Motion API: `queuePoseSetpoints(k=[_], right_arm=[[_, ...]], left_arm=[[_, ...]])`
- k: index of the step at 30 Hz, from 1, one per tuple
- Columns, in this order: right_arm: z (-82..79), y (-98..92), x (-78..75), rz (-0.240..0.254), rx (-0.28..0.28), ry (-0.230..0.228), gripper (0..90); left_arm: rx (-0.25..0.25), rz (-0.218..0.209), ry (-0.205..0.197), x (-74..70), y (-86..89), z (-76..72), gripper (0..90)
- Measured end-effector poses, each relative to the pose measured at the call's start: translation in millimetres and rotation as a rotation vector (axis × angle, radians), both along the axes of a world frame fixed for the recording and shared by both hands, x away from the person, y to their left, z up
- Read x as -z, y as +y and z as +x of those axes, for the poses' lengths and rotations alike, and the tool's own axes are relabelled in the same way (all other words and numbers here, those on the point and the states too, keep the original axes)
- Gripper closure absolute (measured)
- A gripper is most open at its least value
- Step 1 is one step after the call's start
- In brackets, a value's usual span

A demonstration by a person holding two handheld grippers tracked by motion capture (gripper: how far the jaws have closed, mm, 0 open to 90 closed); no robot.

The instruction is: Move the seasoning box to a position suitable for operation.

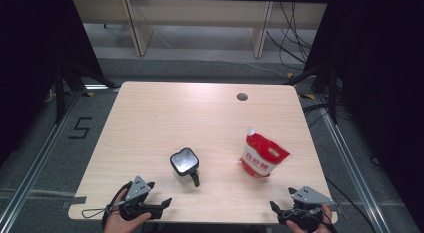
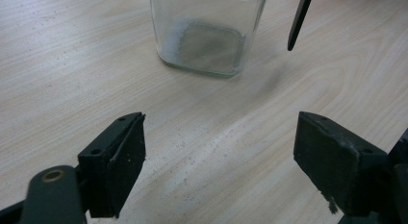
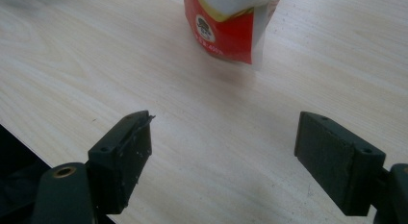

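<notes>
A square glass jar (image 1: 183, 163) with a black rim and a black handle (image 1: 195, 179) stands near the middle of the wooden table (image 1: 165, 113). To its right a red and white spouted pouch (image 1: 262, 154) stands upright. My left gripper (image 1: 160, 193) rests at the front edge, open, a short way short of the jar. In the left gripper view the jar (image 2: 207, 36) sits ahead between the wide-apart jaws (image 2: 219, 147), its handle (image 2: 299, 19) hanging at the right. My right gripper (image 1: 281, 198) is open at the front right. The pouch (image 3: 226, 27) lies ahead of its spread jaws (image 3: 223, 147).
A round cable hole (image 1: 242, 97) sits near the table's far edge. Dark curtains flank both sides, with cables (image 1: 295, 33) on the floor beyond. The table's front edge (image 3: 29, 147) runs close under the right gripper's left jaw.
</notes>
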State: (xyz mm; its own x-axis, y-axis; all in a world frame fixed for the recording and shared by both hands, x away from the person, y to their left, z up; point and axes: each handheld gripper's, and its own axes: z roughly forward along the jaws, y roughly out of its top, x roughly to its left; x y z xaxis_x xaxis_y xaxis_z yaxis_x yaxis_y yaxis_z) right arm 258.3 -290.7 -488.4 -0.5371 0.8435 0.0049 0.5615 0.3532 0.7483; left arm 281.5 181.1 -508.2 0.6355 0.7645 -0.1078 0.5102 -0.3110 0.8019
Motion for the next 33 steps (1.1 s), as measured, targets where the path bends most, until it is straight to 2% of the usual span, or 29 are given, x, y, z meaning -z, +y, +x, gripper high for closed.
queuePoseSetpoints(k=[1,2,4,6,9,10,11,12,17,18,19,20,22,24,27,28,32,33], right_arm=[[0.6,-0.4,0.3,-0.005,-0.004,-0.007,21.5],[0.0,0.3,0.6,0.027,0.007,0.001,21.2],[0.5,-0.4,0.2,0.015,0.003,-0.014,20.9],[0.8,-0.4,-0.6,0.03,-0.02,0.009,19.5],[-1.9,1.6,-1.2,0.039,0.0,0.015,19.0],[-0.1,0.4,-1.0,0.031,-0.031,0.012,19.5],[-0.3,0.6,-1.2,0.034,-0.038,0.013,20.9],[-3.5,2.8,-1.9,0.034,0.005,0.01,21.6],[-1.2,1.3,-0.6,0.034,-0.007,-0.004,21.3],[0.1,-0.1,-0.7,0.027,-0.019,-0.032,21.4],[0.1,-0.1,-0.7,0.027,-0.019,-0.032,21.4],[-0.7,0.1,-1.3,0.029,-0.018,-0.017,21.7],[-0.9,1.0,-0.8,0.036,-0.012,-0.014,21.7],[-0.1,0.7,-0.7,0.035,-0.023,-0.018,22.0],[-0.8,0.1,-1.1,0.023,-0.006,-0.033,22.2],[0.8,-0.9,-0.3,0.042,-0.041,0.005,22.6],[-0.4,-0.7,-0.4,0.05,-0.025,-0.001,22.7],[-2.4,1.2,-0.9,0.06,-0.004,0.006,22.7]], left_arm=[[0.005,-0.001,0.001,-0.2,0.3,0.1,18.8],[0.007,-0.004,0.005,-0.3,0.3,0.0,19.3],[0.005,-0.009,0.006,-0.3,0.0,-0.3,19.4],[0.013,0.001,0.002,-0.6,-0.6,-1.0,19.8],[0.02,0.0,-0.007,-0.7,-1.3,-1.1,21.8],[0.034,-0.003,0.0,-1.7,-0.4,-1.0,21.8],[0.025,-0.035,0.008,-1.8,-1.8,-1.3,23.5],[0.026,-0.059,0.025,-3.5,-2.3,-1.9,25.5],[0.054,-0.077,0.003,-5.6,-6.7,-4.5,37.0],[0.064,-0.094,-0.003,-5.6,-11.0,-7.1,40.9],[0.064,-0.094,-0.003,-5.6,-11.0,-7.1,46.4],[0.079,-0.093,-0.033,-6.3,-16.3,-9.9,50.2],[0.084,-0.109,-0.041,-6.5,-20.2,-10.4,52.7],[0.095,-0.118,-0.045,-7.5,-28.3,-10.6,60.7],[0.108,-0.115,-0.051,-6.9,-36.0,-9.8,63.8],[0.129,-0.09,-0.06,-6.9,-39.3,-8.3,64.4],[0.121,-0.096,-0.059,-3.7,-56.7,-5.0,64.4],[0.142,-0.064,-0.07,-4.3,-57.5,-2.5,63.7]])
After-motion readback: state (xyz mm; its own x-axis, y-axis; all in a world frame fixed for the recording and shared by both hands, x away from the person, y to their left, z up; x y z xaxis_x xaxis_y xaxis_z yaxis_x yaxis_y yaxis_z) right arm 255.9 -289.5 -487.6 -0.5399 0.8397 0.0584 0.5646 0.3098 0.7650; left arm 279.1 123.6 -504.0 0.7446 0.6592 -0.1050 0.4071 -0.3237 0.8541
